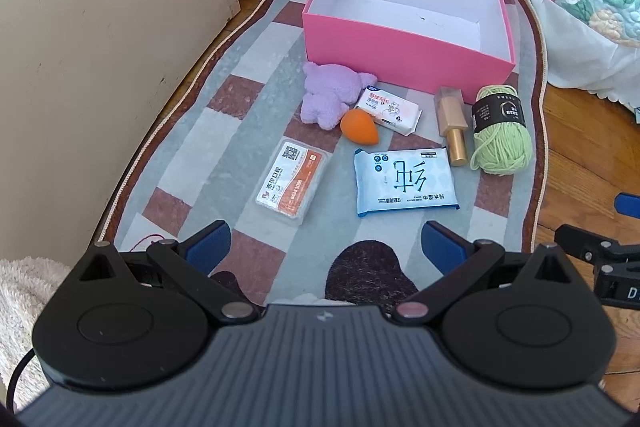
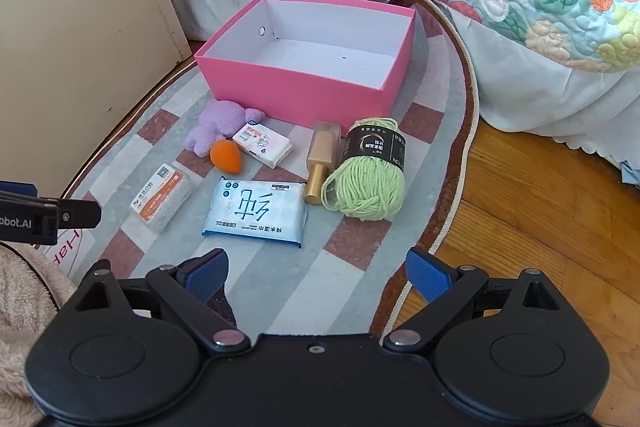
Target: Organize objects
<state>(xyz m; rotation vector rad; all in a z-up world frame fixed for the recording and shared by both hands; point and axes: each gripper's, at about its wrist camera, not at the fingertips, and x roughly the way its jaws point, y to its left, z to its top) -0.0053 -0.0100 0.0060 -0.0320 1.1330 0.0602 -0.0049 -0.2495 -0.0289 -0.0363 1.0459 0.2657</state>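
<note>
Pink cardboard marks our goal: the pink box (image 1: pixel 404 51) stands open and empty on the rug (image 1: pixel 256 67), well beyond the fingertips of both tools. Our left gripper (image 1: pixel 326 247) hangs with its fingers spread as wide as they go and nothing between them; our right gripper (image 2: pixel 316 273) is the same, wide open and empty.

Just ahead of the left fingers lie the orange-labelled clear case (image 1: pixel 292 181) and the blue wet-wipes pack (image 1: pixel 404 179). Farther out, near the box's front wall, sit the purple plush toy (image 1: pixel 328 95), the orange makeup sponge (image 1: pixel 359 127) and the small white tissue pack (image 1: pixel 390 109). Ahead of the right fingers and to their right are the gold bottle (image 2: pixel 322 163) and the green yarn ball (image 2: pixel 368 179), touching each other.

We judge that no item is packed yet, so we are at the first pick. Next we need to lower one open gripper over a near item, probably the wipes pack, straddle its narrow side, then close.
</note>
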